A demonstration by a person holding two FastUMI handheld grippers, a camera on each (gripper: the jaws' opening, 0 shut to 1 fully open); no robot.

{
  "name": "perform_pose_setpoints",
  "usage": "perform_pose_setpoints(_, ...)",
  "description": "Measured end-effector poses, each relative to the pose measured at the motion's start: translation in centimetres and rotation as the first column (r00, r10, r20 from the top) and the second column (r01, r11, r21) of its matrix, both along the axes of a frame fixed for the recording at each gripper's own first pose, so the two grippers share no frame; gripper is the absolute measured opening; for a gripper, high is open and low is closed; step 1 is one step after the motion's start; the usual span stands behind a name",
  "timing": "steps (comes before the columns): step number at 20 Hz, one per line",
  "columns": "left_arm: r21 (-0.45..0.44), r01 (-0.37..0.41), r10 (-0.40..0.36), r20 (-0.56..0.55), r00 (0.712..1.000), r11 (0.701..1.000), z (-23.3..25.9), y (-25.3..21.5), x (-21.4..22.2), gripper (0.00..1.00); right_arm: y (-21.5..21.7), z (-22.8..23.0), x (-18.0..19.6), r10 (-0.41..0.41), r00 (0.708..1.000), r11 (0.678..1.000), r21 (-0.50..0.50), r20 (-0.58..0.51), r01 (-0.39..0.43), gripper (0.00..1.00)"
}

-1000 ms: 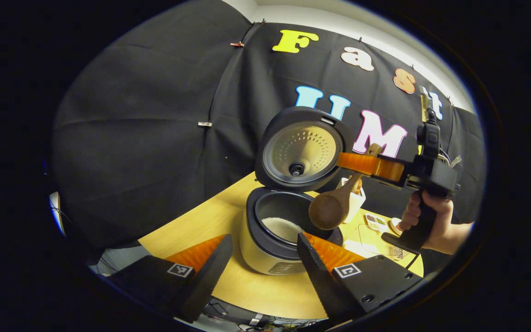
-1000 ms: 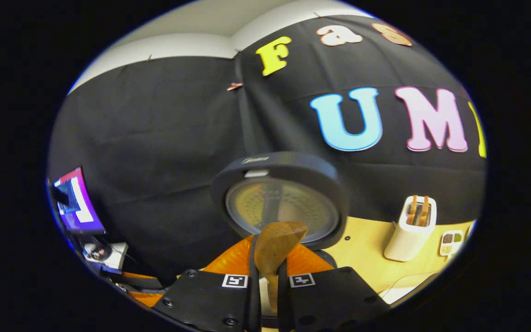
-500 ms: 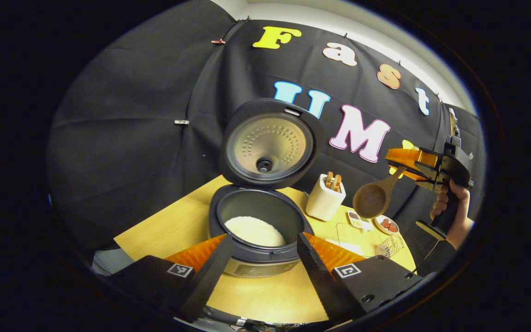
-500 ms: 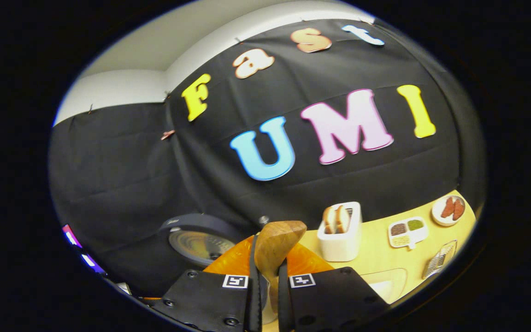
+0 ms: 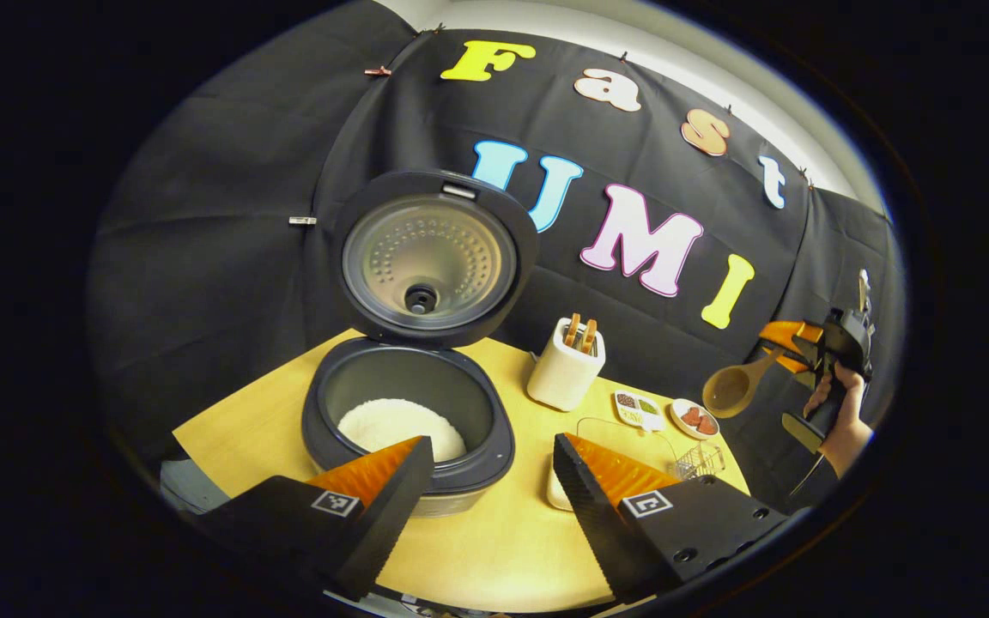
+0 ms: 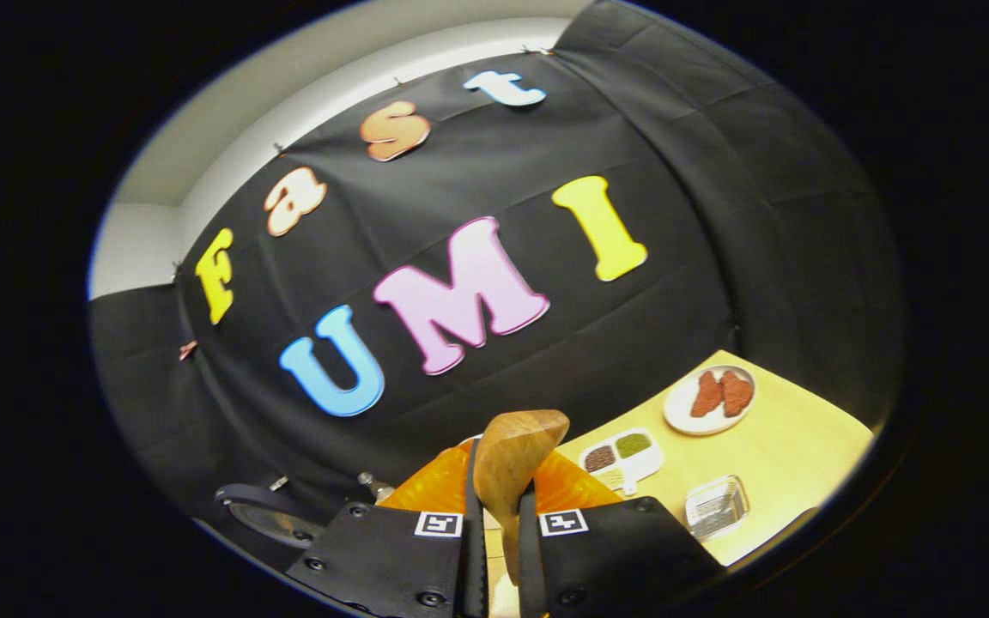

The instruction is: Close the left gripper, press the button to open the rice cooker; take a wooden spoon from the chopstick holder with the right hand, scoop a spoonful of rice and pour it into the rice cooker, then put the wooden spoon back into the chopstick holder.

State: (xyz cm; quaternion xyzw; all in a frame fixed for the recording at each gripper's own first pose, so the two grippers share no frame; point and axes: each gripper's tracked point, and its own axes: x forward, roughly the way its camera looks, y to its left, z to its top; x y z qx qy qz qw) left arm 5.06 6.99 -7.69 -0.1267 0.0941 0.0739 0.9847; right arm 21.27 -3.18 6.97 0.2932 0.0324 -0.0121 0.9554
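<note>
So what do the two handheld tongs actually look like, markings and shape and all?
Each of the tongs is a black body with two wedge-shaped fingers, each carrying a small square black-and-white marker. The left tongs show saw-toothed inner finger edges. The right tongs, seen from the left gripper view, have a black pistol-style handle gripped by a hand.

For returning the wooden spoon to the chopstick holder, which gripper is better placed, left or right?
Right. The right gripper is shut on the wooden spoon, beyond the chopstick holder. The left gripper is open and holds nothing.
</note>
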Motion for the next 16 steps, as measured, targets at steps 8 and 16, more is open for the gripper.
perform_pose_setpoints(8, 0.037, -0.017, 0.019, -0.059, 0.998, 0.999, -0.4, -2.7, 0.7, 0.95, -10.8, -5.9, 0.5, -0.161, 0.980, 0.984, 0.058, -0.115, 0.169, 0.18)
perform_pose_setpoints(16, 0.084, -0.066, 0.073, -0.083, 0.994, 0.994, 0.6, -5.4, 1.6, 0.95, -13.6, -13.3, 2.3, -0.165, 0.957, 0.982, 0.047, -0.238, 0.181, 0.18)
